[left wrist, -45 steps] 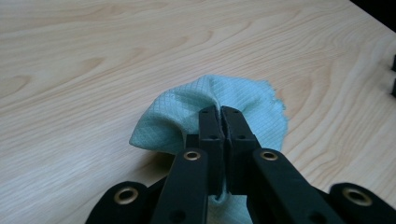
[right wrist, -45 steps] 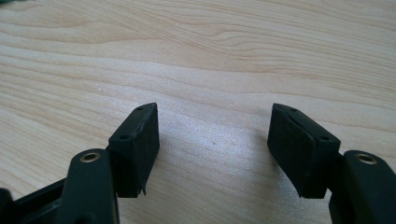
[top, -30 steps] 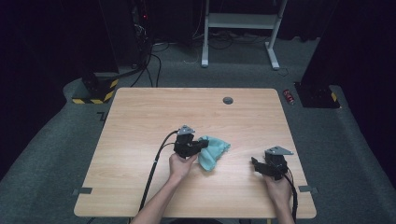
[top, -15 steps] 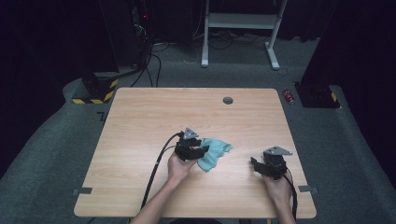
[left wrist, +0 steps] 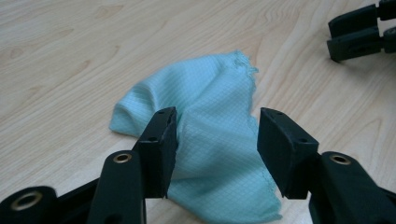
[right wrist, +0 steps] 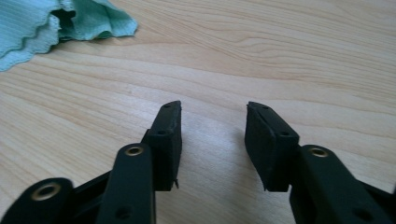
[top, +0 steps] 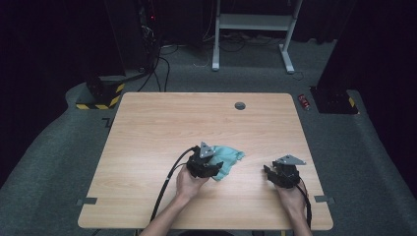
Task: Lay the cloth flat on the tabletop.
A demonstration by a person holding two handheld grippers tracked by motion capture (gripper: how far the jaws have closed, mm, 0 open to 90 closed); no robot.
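The left gripper (left wrist: 212,149) has just opened over the crumpled green cloth (left wrist: 210,107) mid-frame, the right gripper (right wrist: 212,140) half-closes empty, so folding remains.

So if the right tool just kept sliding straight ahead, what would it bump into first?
Probably nothing soon. Ahead of the right tool lies bare table; the teal cloth sits off to one side, so it would likely be missed.
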